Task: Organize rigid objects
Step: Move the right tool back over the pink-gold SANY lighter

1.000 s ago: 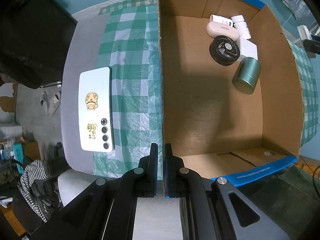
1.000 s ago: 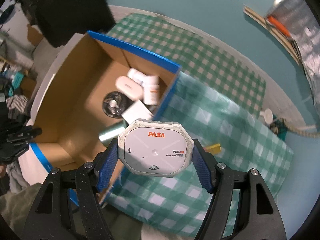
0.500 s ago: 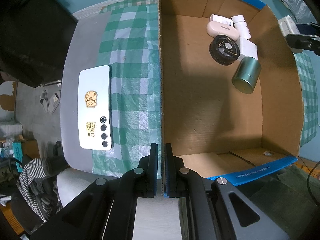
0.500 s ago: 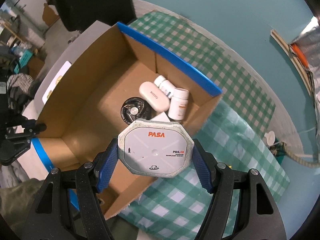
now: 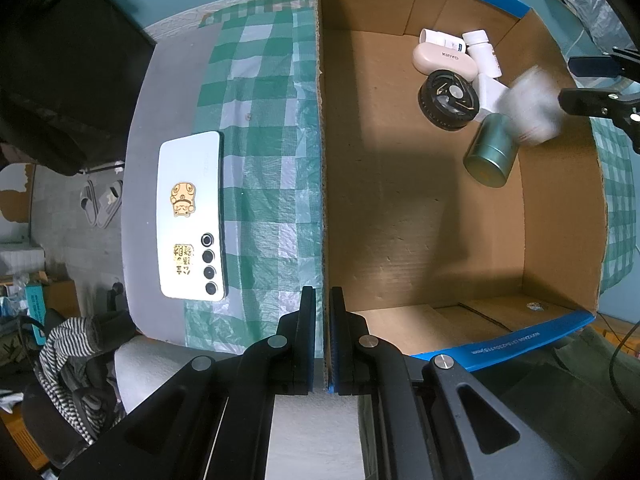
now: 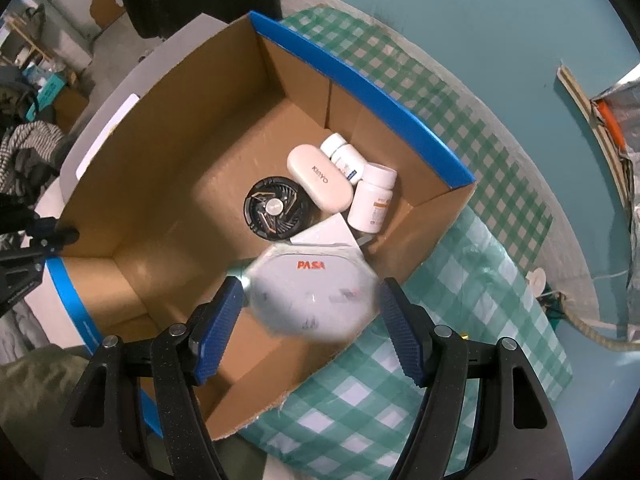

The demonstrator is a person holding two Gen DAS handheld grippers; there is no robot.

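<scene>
My right gripper (image 6: 310, 316) is open above the cardboard box (image 6: 168, 184). The grey octagonal PASA case (image 6: 312, 292) is blurred between the spread jaws, free of them, over the box; it also shows as a blur in the left wrist view (image 5: 530, 110). My left gripper (image 5: 322, 340) is shut on the box's near side wall (image 5: 322, 184). In the box lie a black round fan (image 6: 274, 208), a pink KINYO case (image 6: 320, 178), two white bottles (image 6: 370, 196), a white flat box (image 6: 328, 234) and a green tin (image 5: 490, 150).
A white phone (image 5: 192, 216) lies face down on the grey table edge left of the box. A green checked cloth (image 5: 260, 160) covers the table. A striped garment (image 5: 68, 360) hangs at lower left. A rope (image 6: 592, 328) lies at the right.
The right gripper moved over the box and opened; the PASA case left its jaws and is now blurred in motion. The left gripper has kept its hold on the box wall.
</scene>
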